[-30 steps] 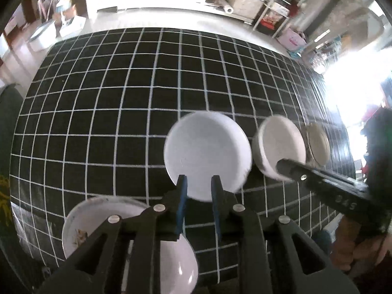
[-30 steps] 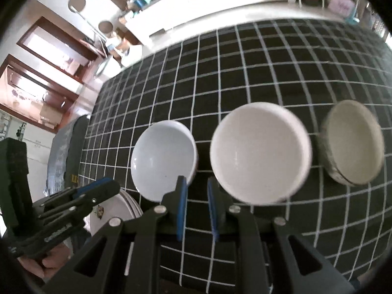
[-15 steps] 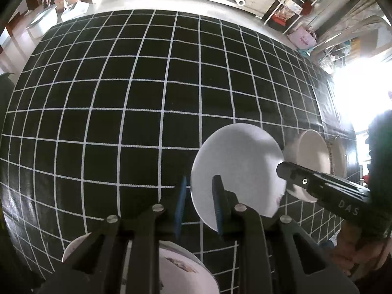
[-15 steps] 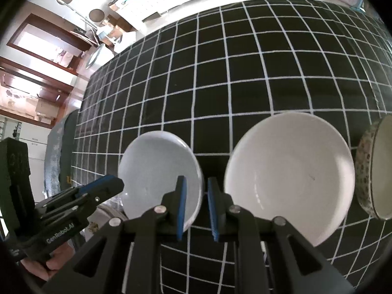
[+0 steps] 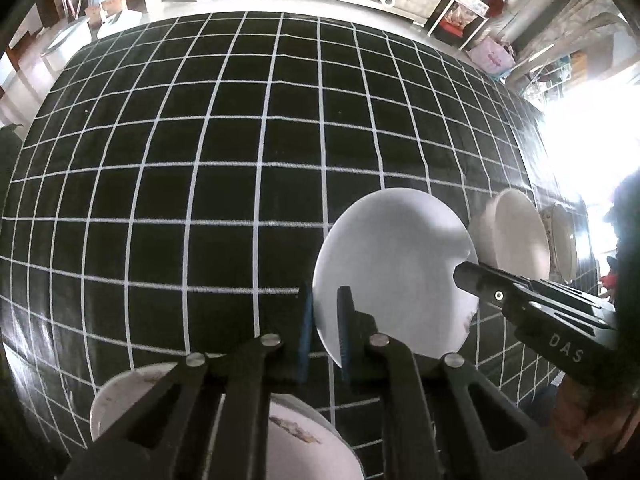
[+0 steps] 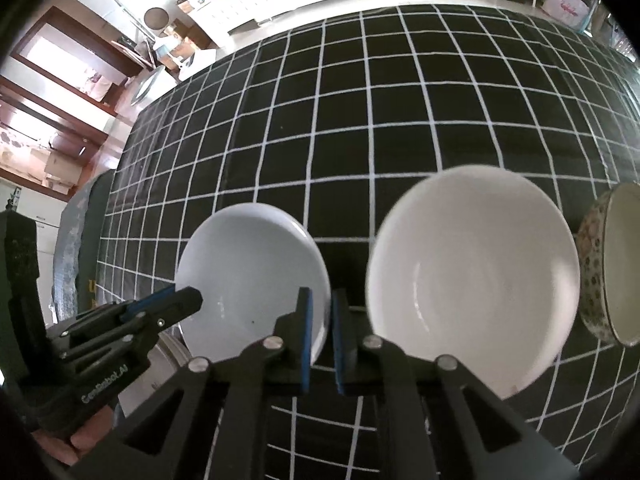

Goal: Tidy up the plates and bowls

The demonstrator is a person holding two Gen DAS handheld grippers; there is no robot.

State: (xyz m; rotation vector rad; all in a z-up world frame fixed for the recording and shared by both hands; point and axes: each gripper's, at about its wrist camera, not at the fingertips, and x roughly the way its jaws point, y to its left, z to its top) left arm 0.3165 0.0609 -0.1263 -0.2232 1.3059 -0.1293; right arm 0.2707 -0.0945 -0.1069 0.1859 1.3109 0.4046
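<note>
Bowl [image 5: 394, 272] rim sits pinched on opposite sides by left gripper [image 5: 323, 320] and right gripper [image 6: 319, 326]; uneven lifting could tip or drop it.

Both views were taken from just behind the jaws, close above the gridded surface [image 5: 200, 160] and tilted steeply down toward it. The small white bowl [image 5: 394, 272] was shared by both, seen at lower right from the left wrist and at lower left [image 6: 256, 276] from the right wrist
</note>
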